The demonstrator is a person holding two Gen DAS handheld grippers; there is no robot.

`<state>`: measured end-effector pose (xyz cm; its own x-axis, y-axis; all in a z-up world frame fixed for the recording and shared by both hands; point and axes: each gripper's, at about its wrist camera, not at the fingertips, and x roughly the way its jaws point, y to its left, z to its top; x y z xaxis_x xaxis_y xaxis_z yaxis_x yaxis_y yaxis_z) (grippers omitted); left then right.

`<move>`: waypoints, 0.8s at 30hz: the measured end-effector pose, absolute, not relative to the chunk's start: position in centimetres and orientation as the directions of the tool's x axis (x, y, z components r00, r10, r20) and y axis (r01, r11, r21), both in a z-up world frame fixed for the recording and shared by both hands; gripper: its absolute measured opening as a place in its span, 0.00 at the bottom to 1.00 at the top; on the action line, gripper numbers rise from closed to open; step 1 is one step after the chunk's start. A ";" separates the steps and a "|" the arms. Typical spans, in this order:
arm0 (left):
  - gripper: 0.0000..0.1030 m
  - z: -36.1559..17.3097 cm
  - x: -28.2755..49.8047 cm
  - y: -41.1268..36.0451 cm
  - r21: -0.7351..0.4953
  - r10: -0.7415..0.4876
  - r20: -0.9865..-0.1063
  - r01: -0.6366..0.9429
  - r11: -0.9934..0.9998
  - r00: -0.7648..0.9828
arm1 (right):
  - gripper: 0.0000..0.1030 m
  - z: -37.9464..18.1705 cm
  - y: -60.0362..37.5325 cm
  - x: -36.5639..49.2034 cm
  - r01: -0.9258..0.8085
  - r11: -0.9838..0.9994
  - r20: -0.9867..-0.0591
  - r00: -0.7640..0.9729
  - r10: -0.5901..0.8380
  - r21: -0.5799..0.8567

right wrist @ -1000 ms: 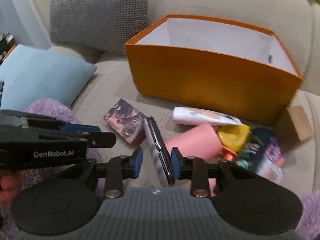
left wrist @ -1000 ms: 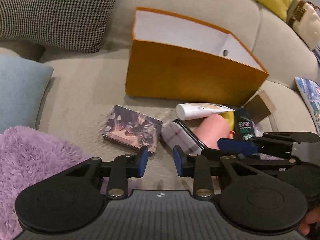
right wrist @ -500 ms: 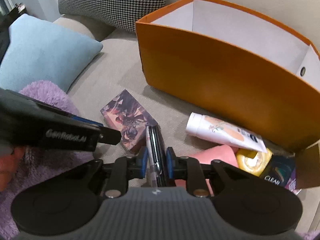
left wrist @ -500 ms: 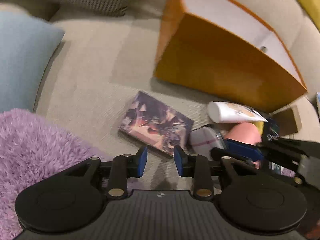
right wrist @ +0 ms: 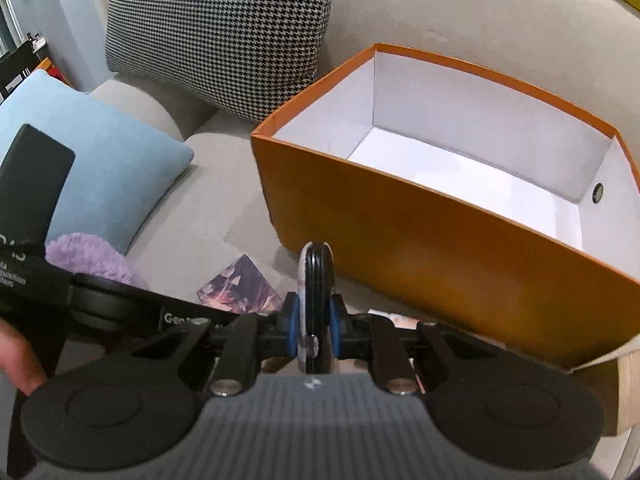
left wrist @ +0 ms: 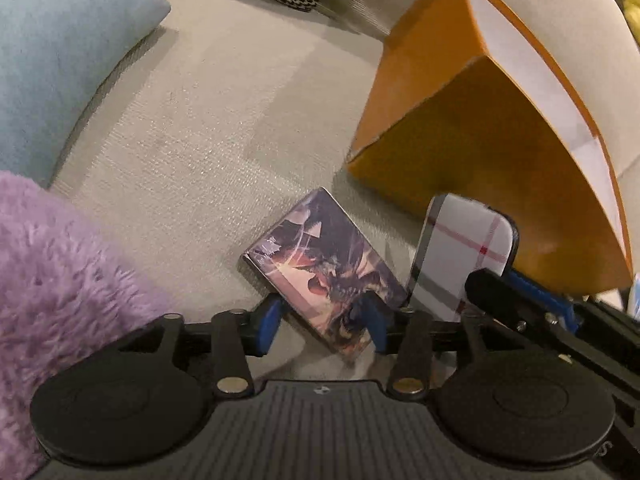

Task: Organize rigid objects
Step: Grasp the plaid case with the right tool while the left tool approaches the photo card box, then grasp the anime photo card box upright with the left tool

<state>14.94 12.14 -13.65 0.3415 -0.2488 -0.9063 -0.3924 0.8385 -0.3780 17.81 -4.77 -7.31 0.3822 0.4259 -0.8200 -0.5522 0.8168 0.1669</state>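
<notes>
Left wrist view: left gripper (left wrist: 324, 326) just widened, straddling the patterned card box (left wrist: 324, 268) on the sofa, pads not yet pressing; pickup imminent. Right wrist view: right gripper (right wrist: 314, 330) clamped on the plaid flat case (right wrist: 314, 276), now lifted before the orange box (right wrist: 420, 240), ready for deposit.
</notes>
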 end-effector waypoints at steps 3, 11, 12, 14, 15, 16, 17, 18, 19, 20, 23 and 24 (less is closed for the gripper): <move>0.72 -14.4 15.1 12.4 -0.407 -0.257 -0.890 -0.403 0.819 0.377 | 0.16 -7.6 -4.8 18.4 -0.545 0.817 -0.821 0.371 0.434 0.186; 0.38 -13.4 13.9 13.6 -0.444 -0.266 -0.860 -0.381 0.811 0.435 | 0.28 -8.3 -5.0 18.6 -0.525 0.826 -0.824 0.362 0.436 0.206; 0.32 -13.1 13.7 13.7 -0.439 -0.265 -0.859 -0.368 0.819 0.437 | 0.28 -8.5 -5.0 18.6 -0.522 0.827 -0.827 0.357 0.434 0.209; 0.26 -12.6 13.4 13.8 -0.439 -0.268 -0.856 -0.346 0.829 0.443 | 0.28 -8.8 -5.1 18.5 -0.513 0.831 -0.830 0.351 0.433 0.216; 0.22 -12.3 13.3 13.7 -0.436 -0.266 -0.853 -0.334 0.836 0.448 | 0.27 -8.9 -5.1 18.5 -0.505 0.835 -0.832 0.352 0.429 0.217; 0.19 -11.9 13.2 13.5 -0.428 -0.260 -0.852 -0.317 0.846 0.455 | 0.23 -9.0 -5.1 18.6 -0.501 0.838 -0.832 0.354 0.427 0.217; 0.18 -11.3 12.9 13.4 -0.421 -0.257 -0.848 -0.295 0.858 0.463 | 0.20 -8.9 -5.2 18.6 -0.497 0.838 -0.831 0.352 0.431 0.224; 0.15 -10.8 12.7 13.2 -0.420 -0.261 -0.843 -0.272 0.866 0.471 | 0.20 -8.9 -5.2 18.7 -0.487 0.840 -0.831 0.345 0.437 0.240; 0.08 -10.2 12.5 13.1 -0.441 -0.287 -0.826 -0.238 0.865 0.485 | 0.20 -8.9 -5.2 18.8 -0.478 0.837 -0.829 0.331 0.452 0.265; 0.08 -9.7 12.5 12.8 -0.460 -0.313 -0.814 -0.216 0.861 0.489 | 0.20 -9.0 -5.0 18.9 -0.476 0.830 -0.826 0.312 0.469 0.291; 0.08 -9.2 12.7 12.3 -0.434 -0.286 -0.823 -0.218 0.874 0.491 | 0.19 -9.6 -4.3 18.8 -0.460 0.836 -0.837 0.294 0.461 0.299; 0.10 -9.2 12.8 12.3 -0.403 -0.253 -0.839 -0.238 0.884 0.482 | 0.19 -9.7 -4.2 18.8 -0.453 0.845 -0.843 0.301 0.445 0.284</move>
<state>12.75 12.31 -9.25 0.4816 -0.2527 -0.8392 -0.2383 0.8837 -0.4028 18.81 -4.17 -9.74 0.3006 0.4453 -0.8434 -0.4532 0.8448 0.2844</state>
